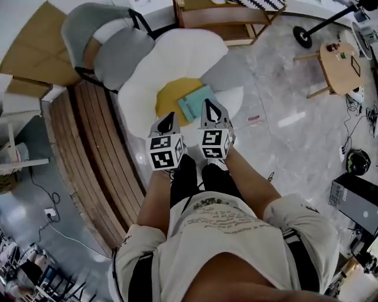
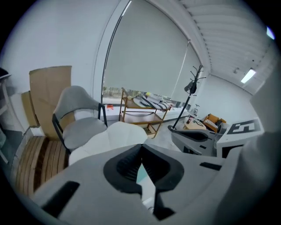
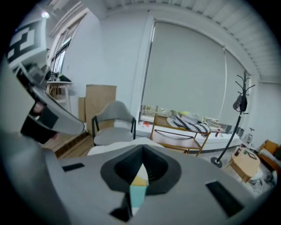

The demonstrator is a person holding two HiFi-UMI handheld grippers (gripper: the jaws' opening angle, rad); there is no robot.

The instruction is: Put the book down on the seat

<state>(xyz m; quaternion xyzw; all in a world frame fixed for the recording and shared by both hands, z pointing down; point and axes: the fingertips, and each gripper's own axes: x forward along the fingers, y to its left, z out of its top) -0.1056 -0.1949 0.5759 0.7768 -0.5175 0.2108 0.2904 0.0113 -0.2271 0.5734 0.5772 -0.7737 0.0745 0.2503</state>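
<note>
A teal book (image 1: 195,101) lies flat on the yellow centre (image 1: 168,97) of a white flower-shaped seat cushion (image 1: 177,56). Both grippers hover side by side over the cushion's near edge, apart from the book. My left gripper (image 1: 169,117) has its jaws together with nothing in them. My right gripper (image 1: 210,105) is shut and empty as well, its tip over the book's near edge. In the left gripper view a strip of the book (image 2: 141,176) shows below the shut left gripper (image 2: 141,149). In the right gripper view the book (image 3: 137,193) shows below the shut right gripper (image 3: 142,151).
A grey armchair (image 1: 112,47) stands behind the cushion. A curved wooden slatted platform (image 1: 100,159) runs along the left. A wooden shelf cart (image 1: 224,17) sits at the back, a small round wooden table (image 1: 339,65) and a coat stand's base (image 1: 304,36) at right.
</note>
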